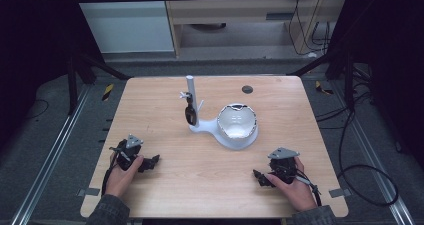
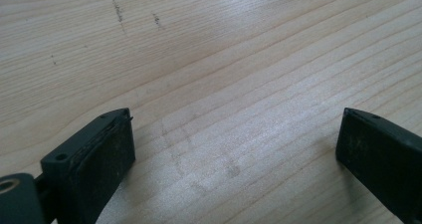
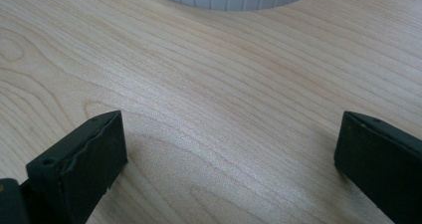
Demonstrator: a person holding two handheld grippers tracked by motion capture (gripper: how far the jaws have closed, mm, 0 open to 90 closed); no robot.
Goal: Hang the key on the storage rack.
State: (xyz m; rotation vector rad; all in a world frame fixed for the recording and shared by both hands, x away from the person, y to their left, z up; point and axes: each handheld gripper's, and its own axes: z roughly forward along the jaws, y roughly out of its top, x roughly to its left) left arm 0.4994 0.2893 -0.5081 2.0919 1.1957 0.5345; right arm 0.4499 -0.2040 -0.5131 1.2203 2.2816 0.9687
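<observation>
Left hand [image 1: 121, 172] low at near-left of table, forearm entering from bottom edge, wrapped around left gripper [image 1: 152, 161] with jaws pointing inward toward the table's middle; jaws wide apart in left gripper view [image 2: 234, 149], nothing between pads, held low, just above the surface. Right hand [image 1: 295, 182] mirrored at near-right, sleeve visible at wrist, gripping right gripper [image 1: 259, 177] with jaws pointing inward toward the left hand; jaws likewise spread wide in right gripper view [image 3: 231, 154], nothing between them. Grey three-cornered plates on top of both grippers, cables trailing back along the wrists.
</observation>
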